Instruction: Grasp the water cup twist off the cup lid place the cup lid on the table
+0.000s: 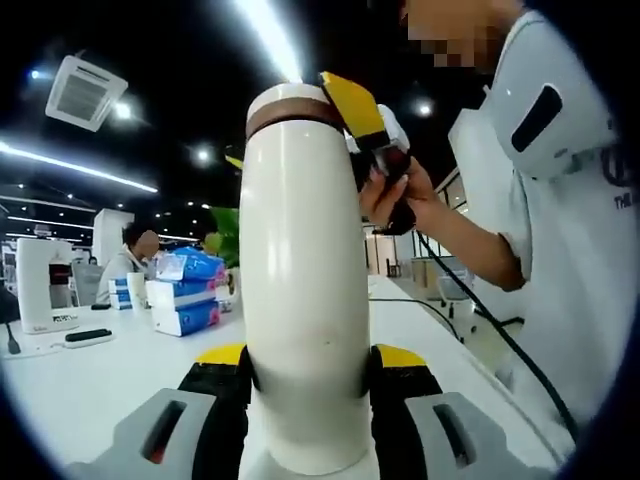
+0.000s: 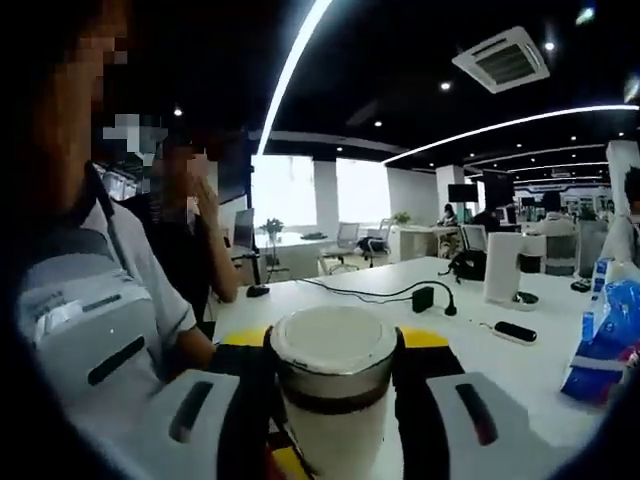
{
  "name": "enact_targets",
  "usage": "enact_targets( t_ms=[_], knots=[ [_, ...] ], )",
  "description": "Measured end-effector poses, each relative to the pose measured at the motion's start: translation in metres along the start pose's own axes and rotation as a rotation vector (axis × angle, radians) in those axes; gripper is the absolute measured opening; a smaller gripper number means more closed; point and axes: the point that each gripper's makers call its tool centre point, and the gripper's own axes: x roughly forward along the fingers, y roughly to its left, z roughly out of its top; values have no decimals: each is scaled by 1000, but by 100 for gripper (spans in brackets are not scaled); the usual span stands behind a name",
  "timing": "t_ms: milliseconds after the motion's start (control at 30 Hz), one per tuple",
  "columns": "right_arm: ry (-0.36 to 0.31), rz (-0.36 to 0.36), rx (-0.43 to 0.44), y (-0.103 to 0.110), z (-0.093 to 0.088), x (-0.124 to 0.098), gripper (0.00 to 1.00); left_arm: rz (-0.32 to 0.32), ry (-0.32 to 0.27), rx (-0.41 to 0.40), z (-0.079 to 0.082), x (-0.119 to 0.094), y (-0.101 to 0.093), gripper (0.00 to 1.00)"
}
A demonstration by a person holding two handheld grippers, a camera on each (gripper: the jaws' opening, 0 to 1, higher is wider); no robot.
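One water cup [image 1: 303,300], white and tall, is held up off the white table [image 1: 90,385], with a brown band under its cup lid [image 2: 333,340]. The left gripper [image 1: 310,372] is pinched onto the lower body, both jaws pressed against the sides. Up top, the lid is clamped between the jaws of the right gripper [image 2: 333,372], whose yellow tips are seen either side. Further out, two stacked blue tissue packs [image 1: 186,292] and one white appliance [image 1: 42,285] are spotted on the table.
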Motion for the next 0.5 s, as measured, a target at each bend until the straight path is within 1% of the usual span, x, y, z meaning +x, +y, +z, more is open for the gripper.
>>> enact_targets(
  t_ms=[67, 133, 200, 300, 367, 433, 500],
  knots=[
    [14, 67, -53, 4, 0, 2, 49, 1, 0, 0, 0, 0, 0, 48],
    [39, 119, -28, 5, -1, 4, 49, 2, 0, -5, 0, 0, 0, 48],
    [54, 173, -24, 4, -1, 6, 49, 5, -2, -12, 0, -1, 1, 48],
    [50, 264, -22, 9, -1, 4, 49, 5, -2, -15, -1, -2, 1, 48],
    [44, 312, -25, 11, 0, 0, 49, 2, -1, -5, -1, -2, 0, 48],
    [48, 338, -33, 11, 0, -1, 49, 1, -1, -2, -1, -2, -1, 48],
    [49, 399, -47, 13, 1, -2, 49, -2, -2, -2, -1, -2, -1, 48]
  ],
)
